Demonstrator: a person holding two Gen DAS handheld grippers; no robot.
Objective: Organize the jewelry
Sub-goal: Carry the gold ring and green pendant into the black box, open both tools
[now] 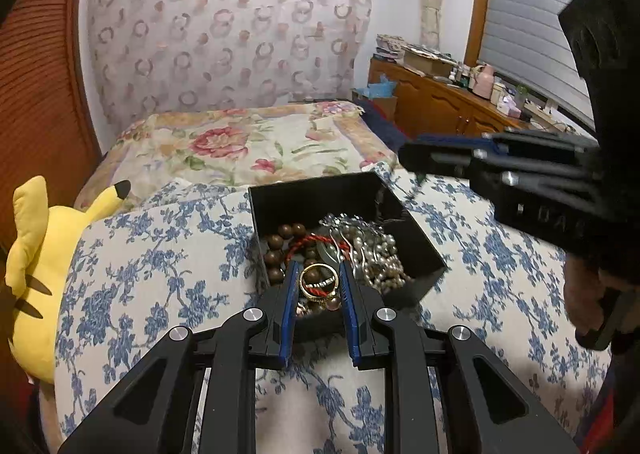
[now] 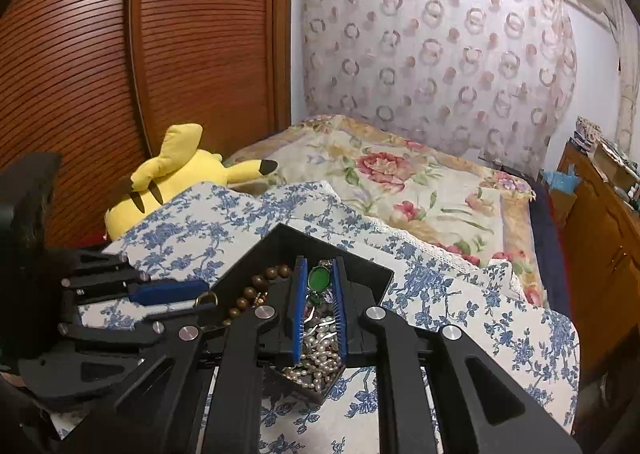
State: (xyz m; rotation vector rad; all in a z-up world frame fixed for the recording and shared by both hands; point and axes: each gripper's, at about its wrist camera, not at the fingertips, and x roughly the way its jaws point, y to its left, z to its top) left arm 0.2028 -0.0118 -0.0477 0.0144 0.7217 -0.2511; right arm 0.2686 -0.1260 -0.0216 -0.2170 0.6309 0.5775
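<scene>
A black open box sits on a blue-flowered cloth and holds mixed jewelry: brown wooden beads, a red cord bracelet, pearl strands and gold rings. My left gripper is open over the box's near edge, with the gold rings between its jaws. My right gripper is open above the box, with a green oval pendant and pearls between its blue pads. The right gripper shows in the left view, above the box's far right corner.
A yellow Pikachu plush lies at the left of the bed. A floral bedspread stretches behind. A wooden sideboard with clutter stands at the right. A slatted wooden wardrobe is on the left.
</scene>
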